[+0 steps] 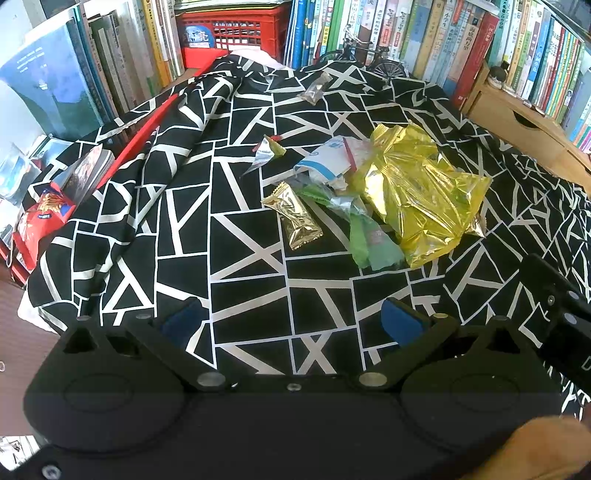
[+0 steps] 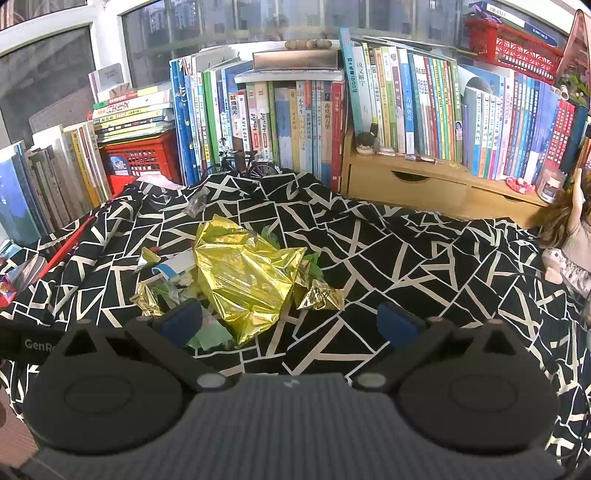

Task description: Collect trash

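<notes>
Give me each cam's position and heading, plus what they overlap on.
Left wrist: on the left gripper, looking over the patterned cloth at the gold bag ahead-right; jaws open, right gripper body at right edge.
Right wrist: on the right gripper, facing the bookshelf; gold bag ahead-left, jaws open.
Shared: bag, wrapper pile, cloth, red crate, model bicycle.

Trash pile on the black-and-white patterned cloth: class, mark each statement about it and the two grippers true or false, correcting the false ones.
1. The crumpled gold foil bag is the largest piece in the pile. True.
2. The left gripper is clamped on the small gold snack wrapper. False: its jaws are open and empty, short of the wrapper.
3. A clear plastic wrapper lies apart from the pile, nearer the row of upright books. True.
4. The right gripper holds the green wrapper. False: it is open and empty.
5. The black-and-white patterned cloth is plain red. False.
</notes>
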`<control>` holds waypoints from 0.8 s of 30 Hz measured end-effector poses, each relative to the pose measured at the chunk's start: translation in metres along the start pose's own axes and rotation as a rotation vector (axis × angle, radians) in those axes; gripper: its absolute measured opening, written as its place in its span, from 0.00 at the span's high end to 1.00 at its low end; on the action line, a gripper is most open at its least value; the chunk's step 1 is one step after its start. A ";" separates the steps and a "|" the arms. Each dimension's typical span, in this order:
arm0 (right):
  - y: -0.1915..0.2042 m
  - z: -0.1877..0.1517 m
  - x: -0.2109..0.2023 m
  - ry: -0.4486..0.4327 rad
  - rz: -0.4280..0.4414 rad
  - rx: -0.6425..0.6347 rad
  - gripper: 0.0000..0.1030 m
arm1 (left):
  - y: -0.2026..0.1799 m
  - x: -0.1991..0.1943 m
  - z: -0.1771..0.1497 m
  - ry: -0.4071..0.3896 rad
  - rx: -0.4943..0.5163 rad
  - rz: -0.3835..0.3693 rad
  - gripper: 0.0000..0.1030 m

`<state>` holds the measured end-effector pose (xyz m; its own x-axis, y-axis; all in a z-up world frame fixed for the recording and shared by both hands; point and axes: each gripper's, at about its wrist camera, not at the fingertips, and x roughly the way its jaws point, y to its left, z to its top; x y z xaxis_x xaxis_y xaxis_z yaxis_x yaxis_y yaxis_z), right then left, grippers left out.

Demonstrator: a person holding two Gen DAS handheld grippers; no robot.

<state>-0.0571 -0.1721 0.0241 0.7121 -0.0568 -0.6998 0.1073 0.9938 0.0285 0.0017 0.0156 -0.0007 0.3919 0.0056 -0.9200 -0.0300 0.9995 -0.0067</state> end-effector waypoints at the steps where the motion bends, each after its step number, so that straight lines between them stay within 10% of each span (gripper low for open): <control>1: 0.001 0.001 0.000 0.001 0.000 0.000 0.00 | -0.001 0.000 0.000 0.000 0.001 0.000 0.00; 24: 0.006 0.000 0.000 -0.022 -0.003 0.009 0.00 | 0.000 -0.001 0.000 0.003 -0.002 -0.002 0.00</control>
<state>-0.0565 -0.1663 0.0241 0.7269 -0.0620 -0.6839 0.1159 0.9927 0.0332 0.0012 0.0159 0.0002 0.3894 0.0031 -0.9211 -0.0307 0.9995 -0.0097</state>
